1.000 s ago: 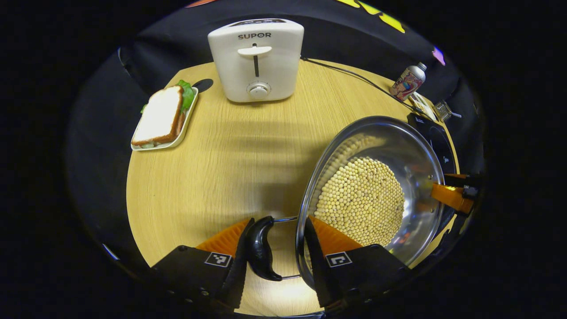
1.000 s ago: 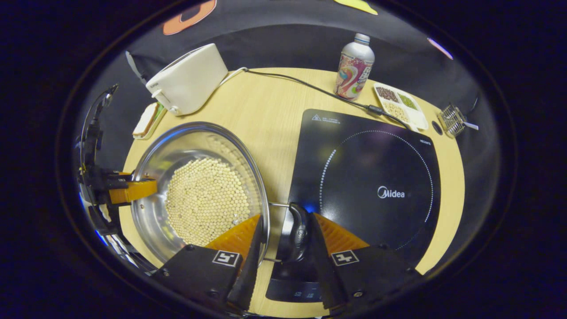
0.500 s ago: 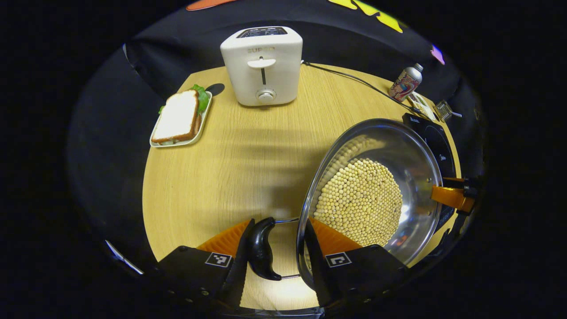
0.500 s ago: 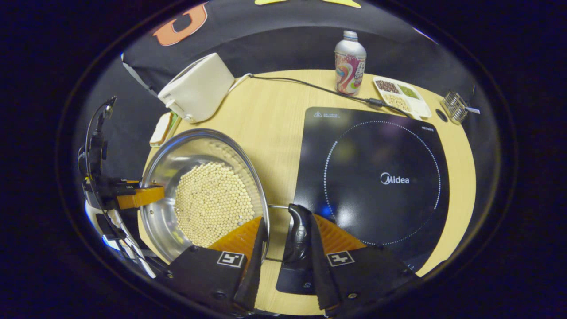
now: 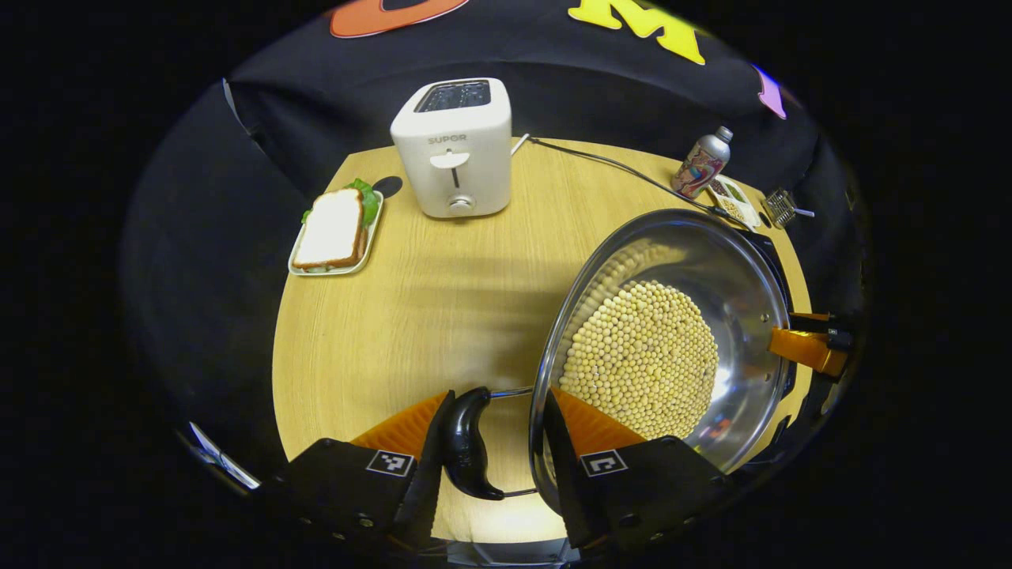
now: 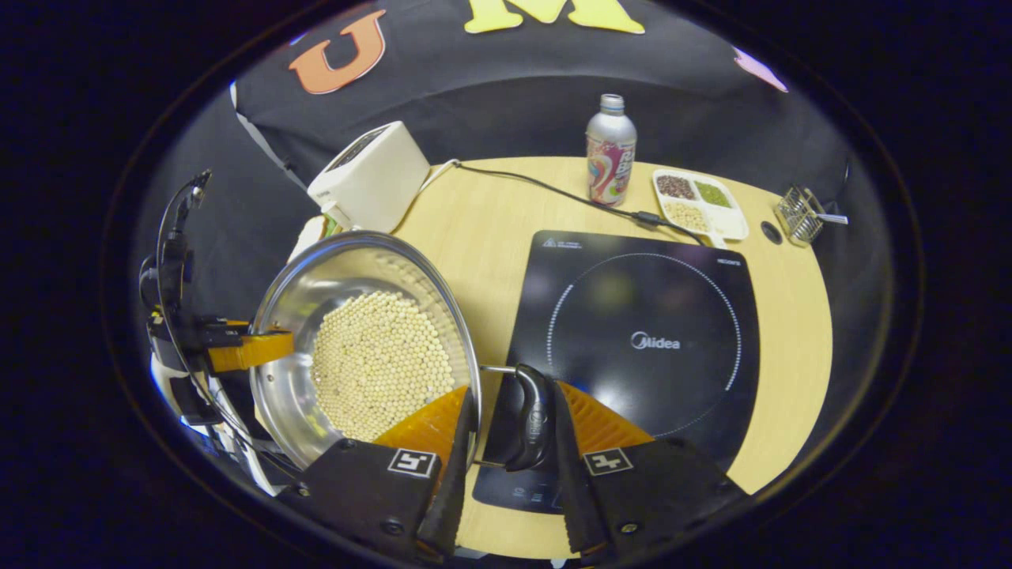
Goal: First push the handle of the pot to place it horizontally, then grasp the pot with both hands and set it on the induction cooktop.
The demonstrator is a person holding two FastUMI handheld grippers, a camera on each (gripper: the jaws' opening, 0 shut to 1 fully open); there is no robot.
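The left tongs [image 5: 490, 454] pinch across the rim of the steel pot [image 5: 735, 292], 1 finger inside the bowl, 1 outside against the black side handle [image 5: 466, 442]. The right tongs [image 6: 506, 450] clamp the opposite rim and its handle [image 6: 531, 419] the same way. The pot, holding pale beans [image 6: 379, 363], hangs tilted above the worktop [image 5: 411, 316], beside the induction cooktop [image 6: 656, 340]; its underside is hidden. Farther back stand a toaster [image 5: 455, 146], a sandwich plate [image 5: 336, 233] and a bottle [image 6: 610, 162].

Both grippers [image 5: 490, 442] [image 6: 510, 442] clamped, level.
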